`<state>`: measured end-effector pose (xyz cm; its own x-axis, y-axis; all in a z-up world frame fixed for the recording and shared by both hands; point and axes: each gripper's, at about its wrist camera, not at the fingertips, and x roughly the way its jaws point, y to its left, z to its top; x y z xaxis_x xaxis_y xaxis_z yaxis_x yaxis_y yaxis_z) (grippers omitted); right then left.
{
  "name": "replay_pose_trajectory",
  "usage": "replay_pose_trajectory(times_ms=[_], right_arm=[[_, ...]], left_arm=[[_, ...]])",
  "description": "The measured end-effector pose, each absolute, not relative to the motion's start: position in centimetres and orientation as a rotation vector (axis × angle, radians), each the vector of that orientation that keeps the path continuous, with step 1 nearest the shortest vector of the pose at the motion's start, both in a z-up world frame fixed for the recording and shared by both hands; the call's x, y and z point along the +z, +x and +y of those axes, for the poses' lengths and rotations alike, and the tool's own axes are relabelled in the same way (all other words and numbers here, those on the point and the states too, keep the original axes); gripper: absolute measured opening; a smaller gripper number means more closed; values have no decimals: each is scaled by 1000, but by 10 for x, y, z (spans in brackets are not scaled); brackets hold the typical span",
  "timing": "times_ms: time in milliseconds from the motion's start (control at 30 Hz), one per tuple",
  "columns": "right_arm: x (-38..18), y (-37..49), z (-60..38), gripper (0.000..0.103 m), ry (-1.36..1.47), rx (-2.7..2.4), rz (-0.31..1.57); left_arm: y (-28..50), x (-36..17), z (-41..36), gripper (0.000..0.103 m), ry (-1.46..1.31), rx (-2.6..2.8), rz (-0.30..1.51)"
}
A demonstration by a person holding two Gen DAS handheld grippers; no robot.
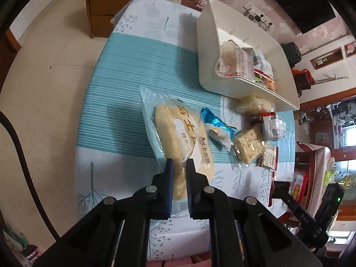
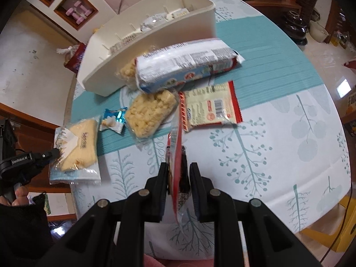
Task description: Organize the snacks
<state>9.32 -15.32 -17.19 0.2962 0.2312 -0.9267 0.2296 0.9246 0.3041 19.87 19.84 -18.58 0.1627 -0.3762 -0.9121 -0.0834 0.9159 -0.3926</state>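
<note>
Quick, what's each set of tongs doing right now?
Left tongs: closed on the bread packet.
Right tongs: closed on a red-edged snack packet.

"GenRobot.AI" — white lettering on the left claw's (image 2: 58,151) black body.

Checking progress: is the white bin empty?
No. The white bin already holds several wrapped snacks; more packets lie outside it on the tablecloth.
</note>
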Motion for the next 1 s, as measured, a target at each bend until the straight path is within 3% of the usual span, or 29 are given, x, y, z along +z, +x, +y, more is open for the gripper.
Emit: replay_pose_trajectory(times_ms=[400, 767, 1000], right_arm=[[-138, 129, -162, 19, 370, 159, 1198], [-106, 175, -175, 19, 317, 276, 1110], [-97, 217, -179, 19, 278, 303, 1054]], left_arm=[[197, -128, 168, 7, -329, -267, 1334], [231, -41, 131, 3, -309, -383, 1140], [259, -33, 113, 3, -251, -360, 1123]])
